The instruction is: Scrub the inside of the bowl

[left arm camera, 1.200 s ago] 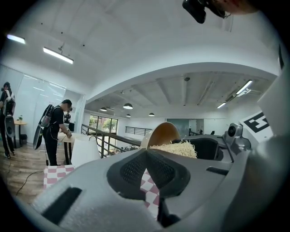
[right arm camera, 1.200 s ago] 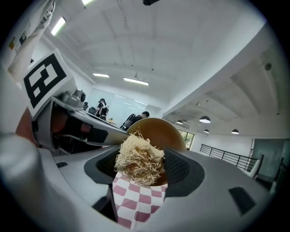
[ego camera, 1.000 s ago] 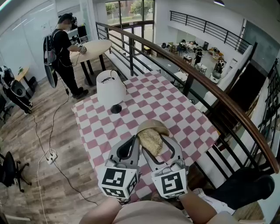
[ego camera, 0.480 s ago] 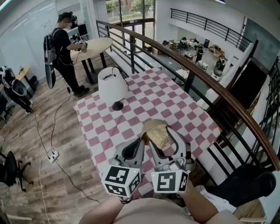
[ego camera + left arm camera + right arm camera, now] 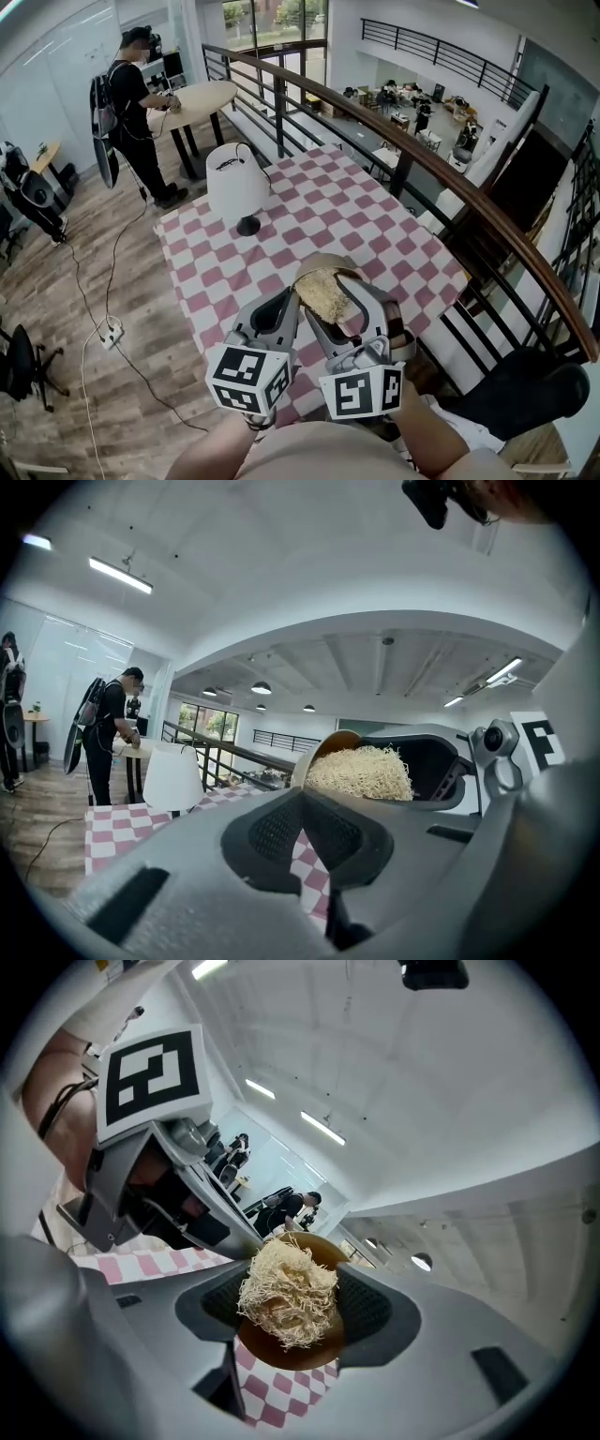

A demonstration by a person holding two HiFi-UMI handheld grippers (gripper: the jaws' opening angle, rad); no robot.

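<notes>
Brown round bowl (image 5: 325,262), held off the worktop (image 5: 375,216), a table covered with a pink-and-white checked cloth. The bowl sits on the near side of the white-shaded table lamp (image 5: 236,186), towards the person's body, and is tipped so that its opening faces the right gripper (image 5: 337,300).

Left gripper (image 5: 289,305): its 2 fingers are brought together at the bowl's rim, on the side of the bowl nearer the lamp. In the left gripper view the rim rises directly from the closed tips.

Right gripper: its 2 fingers are clamped on a pale straw-coloured fibrous scrubber (image 5: 286,1293). The scrubber lies against the brown inner surface of the bowl and covers most of it in the right gripper view. Checked cloth shows below the bowl in that view. The 2 marker cubes stand side by side, close to each other, nearer the person than the bowl.

Beyond the lamp, a person in dark clothes (image 5: 131,103) stands at a round pale wooden table (image 5: 202,98). To the right of the lamp, a dark railing with a brown wooden handrail (image 5: 441,178) runs just past the worktop's far edge.
</notes>
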